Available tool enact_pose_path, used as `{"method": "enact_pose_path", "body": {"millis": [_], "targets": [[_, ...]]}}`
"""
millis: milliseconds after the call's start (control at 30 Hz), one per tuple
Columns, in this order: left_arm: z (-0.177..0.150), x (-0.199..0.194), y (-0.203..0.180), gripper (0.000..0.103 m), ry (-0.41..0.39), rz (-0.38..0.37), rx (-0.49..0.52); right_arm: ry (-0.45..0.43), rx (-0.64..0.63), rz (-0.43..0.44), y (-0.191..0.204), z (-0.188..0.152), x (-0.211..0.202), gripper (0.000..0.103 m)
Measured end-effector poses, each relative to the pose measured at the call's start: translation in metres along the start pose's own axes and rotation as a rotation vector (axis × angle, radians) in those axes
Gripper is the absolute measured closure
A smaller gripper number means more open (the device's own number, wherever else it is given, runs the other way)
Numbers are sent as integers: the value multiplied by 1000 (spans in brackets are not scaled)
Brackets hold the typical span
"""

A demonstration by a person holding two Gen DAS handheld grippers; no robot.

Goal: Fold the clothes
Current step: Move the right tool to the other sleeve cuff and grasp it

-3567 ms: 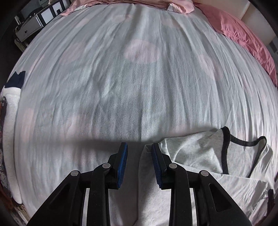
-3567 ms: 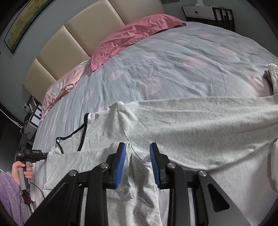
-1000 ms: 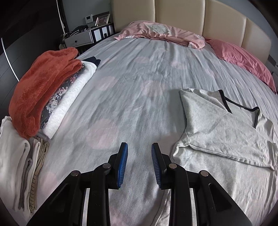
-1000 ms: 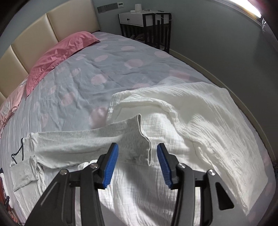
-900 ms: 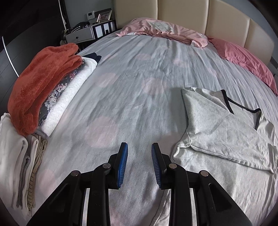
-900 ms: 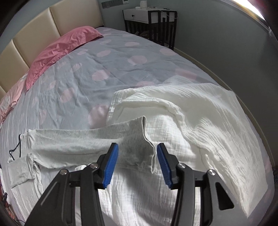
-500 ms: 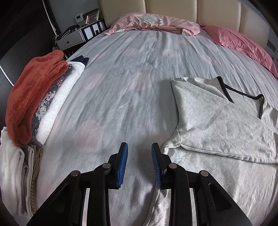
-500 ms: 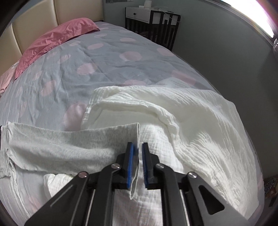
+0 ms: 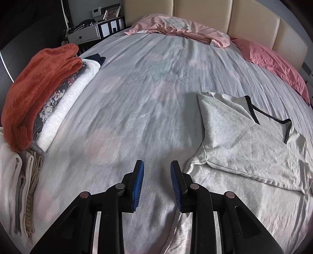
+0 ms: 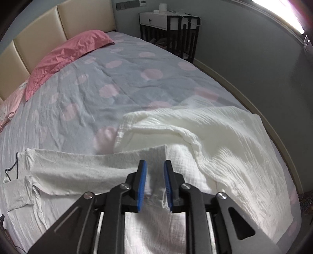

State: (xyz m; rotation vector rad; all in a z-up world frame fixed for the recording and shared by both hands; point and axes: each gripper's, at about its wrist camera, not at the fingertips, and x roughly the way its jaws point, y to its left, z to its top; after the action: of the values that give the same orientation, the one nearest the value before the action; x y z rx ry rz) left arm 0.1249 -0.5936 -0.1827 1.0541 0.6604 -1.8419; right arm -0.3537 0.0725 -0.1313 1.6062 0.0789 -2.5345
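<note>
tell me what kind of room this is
A bedroom, most likely: a wide bed with a padded headboard and pink pillows, and a nightstand beside it.

Bed covered by a grey spread (image 9: pixel 137 93) with pale pink dots; beige padded headboard (image 9: pixel 244 21) behind two pink pillows (image 9: pixel 272 64). White-topped nightstand (image 10: pixel 168 21) stands by the wall beside the bed; picture frame (image 9: pixel 111 11) on the opposite bedside unit.
</note>
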Motion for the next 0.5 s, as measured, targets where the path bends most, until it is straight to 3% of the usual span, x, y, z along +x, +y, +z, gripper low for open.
{"method": "enact_pose_path", "body": {"millis": [167, 400, 500], "targets": [[3, 3, 2, 73, 18, -13, -35, 44, 41, -4, -20, -15, 20, 85], [-2, 15, -19, 73, 44, 21, 31, 64, 85, 59, -31, -10, 46, 83], [-3, 17, -25, 73, 48, 29, 49, 54, 45, 51, -24, -13, 52, 85]]}}
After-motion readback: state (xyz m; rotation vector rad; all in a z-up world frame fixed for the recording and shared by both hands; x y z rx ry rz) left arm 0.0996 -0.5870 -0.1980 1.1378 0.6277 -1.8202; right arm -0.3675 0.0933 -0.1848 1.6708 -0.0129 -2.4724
